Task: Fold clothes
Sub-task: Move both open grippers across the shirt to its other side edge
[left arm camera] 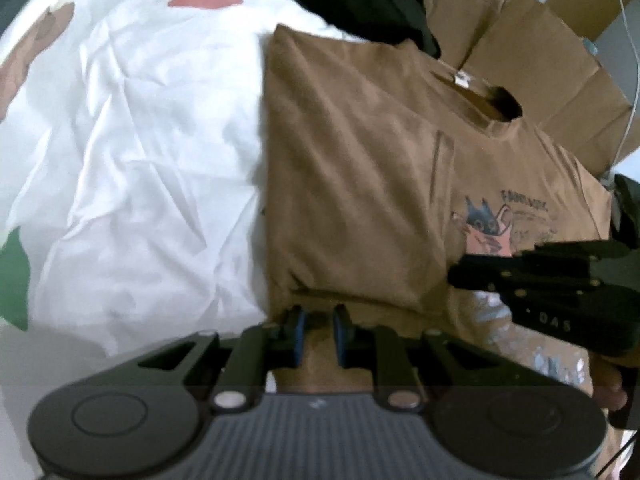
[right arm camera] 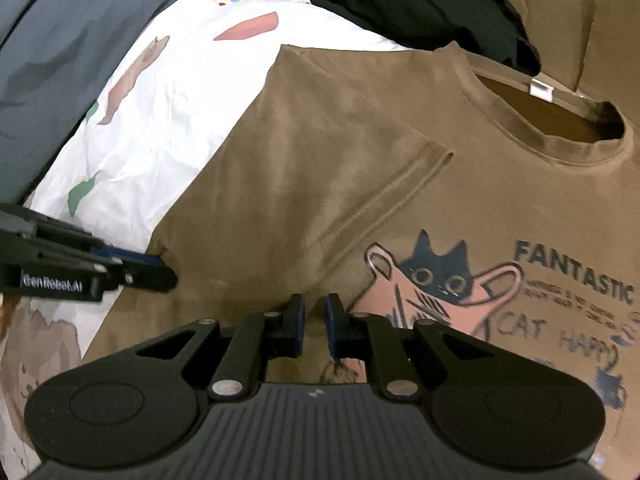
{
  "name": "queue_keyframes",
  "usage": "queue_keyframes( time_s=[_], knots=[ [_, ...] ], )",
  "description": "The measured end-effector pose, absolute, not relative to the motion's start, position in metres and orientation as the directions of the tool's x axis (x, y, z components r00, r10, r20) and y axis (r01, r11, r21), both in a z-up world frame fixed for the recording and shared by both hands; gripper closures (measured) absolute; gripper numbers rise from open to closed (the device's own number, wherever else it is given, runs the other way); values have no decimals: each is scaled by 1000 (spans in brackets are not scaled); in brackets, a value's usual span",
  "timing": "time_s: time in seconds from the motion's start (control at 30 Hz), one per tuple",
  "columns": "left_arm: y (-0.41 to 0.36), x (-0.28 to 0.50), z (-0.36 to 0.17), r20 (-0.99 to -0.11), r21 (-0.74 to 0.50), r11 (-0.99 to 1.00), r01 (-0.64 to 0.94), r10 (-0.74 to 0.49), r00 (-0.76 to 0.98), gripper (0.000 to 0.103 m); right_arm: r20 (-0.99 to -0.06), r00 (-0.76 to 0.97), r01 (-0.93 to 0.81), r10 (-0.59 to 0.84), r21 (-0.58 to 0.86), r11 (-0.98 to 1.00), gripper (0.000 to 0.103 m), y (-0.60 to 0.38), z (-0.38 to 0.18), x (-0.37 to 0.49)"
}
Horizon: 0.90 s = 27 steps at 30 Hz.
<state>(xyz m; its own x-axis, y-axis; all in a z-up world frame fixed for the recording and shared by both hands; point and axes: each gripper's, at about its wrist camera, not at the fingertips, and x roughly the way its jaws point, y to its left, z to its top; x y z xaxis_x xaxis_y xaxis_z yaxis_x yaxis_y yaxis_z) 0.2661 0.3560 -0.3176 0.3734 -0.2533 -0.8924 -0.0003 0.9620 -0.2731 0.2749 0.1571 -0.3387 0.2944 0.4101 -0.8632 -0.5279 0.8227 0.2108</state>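
A white bedsheet (right arm camera: 160,120) with coloured patches covers the bed, and cardboard (left arm camera: 540,56) is seen along its far edge. A brown cat-print T-shirt (right arm camera: 360,160) is spread over the sheet, one sleeve folded inward. Its near hem is pinched by the left gripper (left arm camera: 319,334), and brown fabric is likewise clamped between the nearly closed fingers of the right gripper (right arm camera: 315,322).

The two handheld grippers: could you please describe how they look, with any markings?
Both the left gripper and right gripper are matte black, with ribbed grey bodies, round side discs, silver rivets and blue-edged fingertip pads. White lettering reading roughly "GenRobot.AI" marks the left one's side.
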Motion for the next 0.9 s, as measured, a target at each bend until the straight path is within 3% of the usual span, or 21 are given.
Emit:
queue_keyframes(
  time_s=[0.17,0.23,0.3,0.47,0.63,0.73,0.9],
  knots=[
    [343,267,-291,-867,-271,962,19,-253,429,87,-857,332,-501,394,193,843,85,138,-313,274],
    [335,268,-281,-856,-273,961,31,-257,449,86,-846,358,-488,395,191,851,66,128,-299,275],
    [322,271,-269,-850,-273,960,58,-269,453,84,-834,393,-476,387,176,862,57,117,-286,274],
    [291,282,-249,-847,-273,957,100,-288,447,80,-805,467,-454,367,138,880,49,89,-251,277],
    [259,300,-212,-831,-255,961,110,-276,483,71,-781,522,-432,343,105,896,29,59,-229,278],
    [244,312,-196,-823,-255,961,110,-276,497,61,-779,530,-408,336,114,906,28,35,-220,284],
    [212,332,-174,-824,-253,962,100,-269,500,58,-752,586,-314,301,132,940,28,-14,-203,295]
  ],
)
